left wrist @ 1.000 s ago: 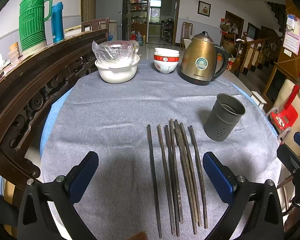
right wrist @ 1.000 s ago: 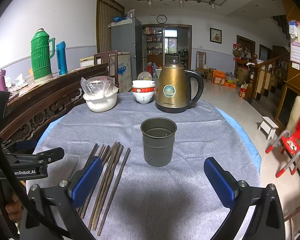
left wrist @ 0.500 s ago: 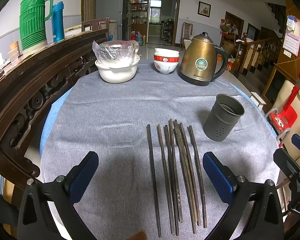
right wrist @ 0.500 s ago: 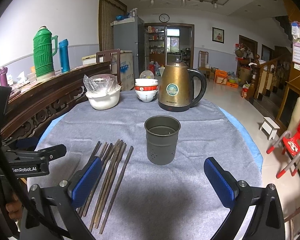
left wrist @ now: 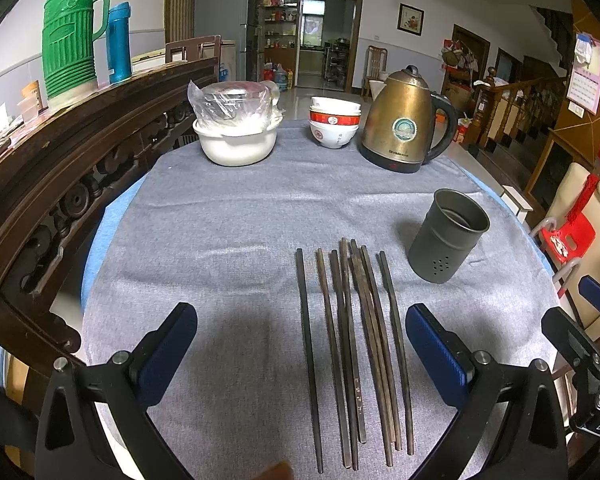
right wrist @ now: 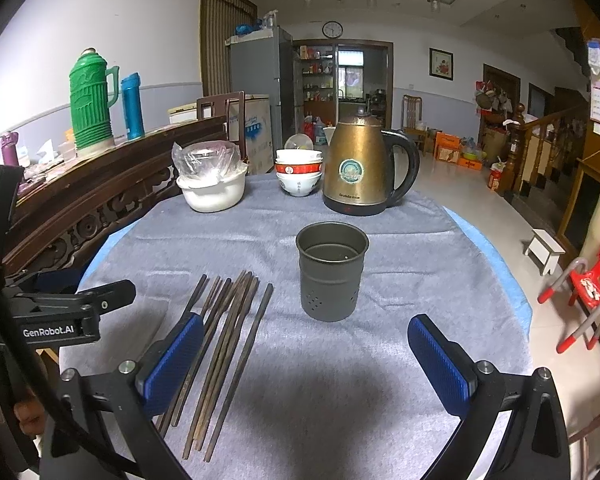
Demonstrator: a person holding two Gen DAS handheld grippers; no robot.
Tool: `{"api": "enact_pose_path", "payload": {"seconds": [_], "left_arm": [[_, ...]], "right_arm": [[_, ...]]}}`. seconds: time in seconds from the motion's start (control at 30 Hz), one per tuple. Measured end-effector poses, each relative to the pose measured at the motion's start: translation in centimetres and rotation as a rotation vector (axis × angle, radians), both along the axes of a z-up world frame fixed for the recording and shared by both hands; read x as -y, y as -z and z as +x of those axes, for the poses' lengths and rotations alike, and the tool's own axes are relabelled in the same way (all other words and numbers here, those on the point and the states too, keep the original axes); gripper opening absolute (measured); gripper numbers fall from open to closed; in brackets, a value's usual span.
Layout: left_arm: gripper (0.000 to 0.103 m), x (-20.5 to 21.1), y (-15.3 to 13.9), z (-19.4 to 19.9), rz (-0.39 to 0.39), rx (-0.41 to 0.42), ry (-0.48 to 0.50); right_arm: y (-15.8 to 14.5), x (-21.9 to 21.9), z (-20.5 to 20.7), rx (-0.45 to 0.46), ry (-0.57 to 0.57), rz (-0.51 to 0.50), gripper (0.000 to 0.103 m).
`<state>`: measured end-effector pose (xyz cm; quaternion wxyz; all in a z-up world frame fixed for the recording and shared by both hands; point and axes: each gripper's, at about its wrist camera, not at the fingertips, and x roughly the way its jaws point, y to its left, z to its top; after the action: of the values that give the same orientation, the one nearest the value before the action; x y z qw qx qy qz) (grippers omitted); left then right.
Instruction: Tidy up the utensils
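Note:
Several dark chopsticks lie side by side on the grey cloth, also seen in the right wrist view. A grey metal holder cup stands upright to their right; in the right wrist view the cup is straight ahead. My left gripper is open and empty, held above the near ends of the chopsticks. My right gripper is open and empty, in front of the cup, with the chopsticks by its left finger.
A white covered pot, stacked bowls and a brass kettle stand at the table's far side. A carved wooden rail with a green thermos runs along the left. A red chair is off right.
The right gripper has moved slightly nearer to the cup and risen a little. The left gripper has hardly moved. Nothing was picked up.

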<state>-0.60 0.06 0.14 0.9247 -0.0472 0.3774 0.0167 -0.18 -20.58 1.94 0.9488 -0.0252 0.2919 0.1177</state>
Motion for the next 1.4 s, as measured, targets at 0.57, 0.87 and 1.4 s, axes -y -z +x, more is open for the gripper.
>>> {"api": "enact_pose_path", "payload": {"seconds": [0.57, 0.87, 1.4], "left_arm": [[0.103, -0.1, -0.1, -0.1, -0.005, -0.002, 0.000], [0.103, -0.2, -0.2, -0.1, -0.006, -0.003, -0.001], [0.103, -1.2, 0.4, 0.1, -0.028, -0.010, -0.001]], "right_arm": [[0.2, -0.1, 0.1, -0.016, -0.005, 0.006, 0.103], [0.3, -0.2, 0.1, -0.021, -0.011, 0.007, 0.103], [0.7, -0.4, 0.9, -0.085, -0.033, 0.035, 0.103]]}}
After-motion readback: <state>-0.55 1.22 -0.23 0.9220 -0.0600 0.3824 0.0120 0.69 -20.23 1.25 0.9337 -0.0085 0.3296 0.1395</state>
